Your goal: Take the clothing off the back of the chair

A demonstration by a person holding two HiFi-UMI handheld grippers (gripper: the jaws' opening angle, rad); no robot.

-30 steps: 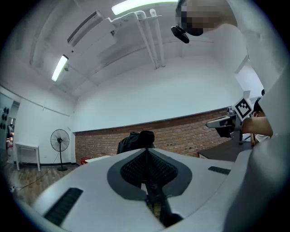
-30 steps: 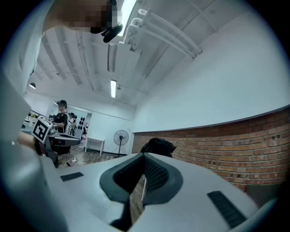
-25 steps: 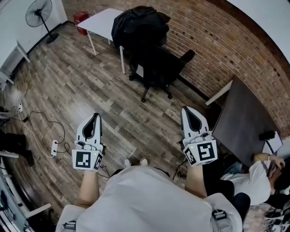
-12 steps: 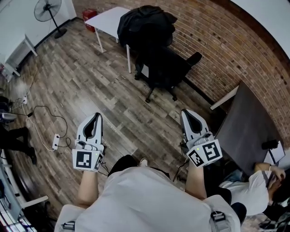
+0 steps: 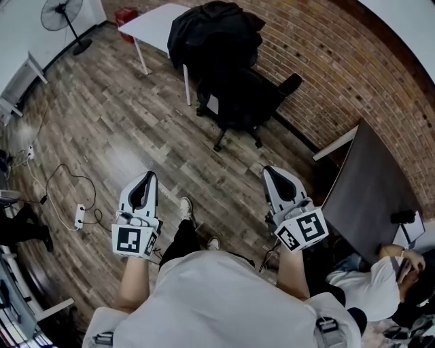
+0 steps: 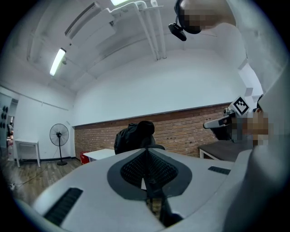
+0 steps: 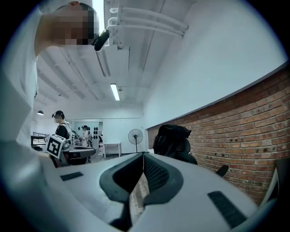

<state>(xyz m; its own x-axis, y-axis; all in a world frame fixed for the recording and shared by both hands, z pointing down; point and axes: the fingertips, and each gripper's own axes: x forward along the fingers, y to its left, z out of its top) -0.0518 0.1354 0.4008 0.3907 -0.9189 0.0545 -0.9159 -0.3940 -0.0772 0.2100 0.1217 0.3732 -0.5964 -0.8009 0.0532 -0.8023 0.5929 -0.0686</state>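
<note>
Shoe [image 5: 185,206] newly forward, plank floor [image 5: 112,129], chair [image 5: 238,102]

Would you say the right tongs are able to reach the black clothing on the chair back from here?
Probably not yet: the right tongs are shut and a stretch of wooden floor separates them from the black clothing on the chair. Nothing seems to block the way.

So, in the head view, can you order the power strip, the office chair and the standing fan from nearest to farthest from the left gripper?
1. power strip: just to the left of the left gripper.
2. office chair: ahead and to the right, with the clothing on its back.
3. standing fan: in the far corner, upper left.
</note>
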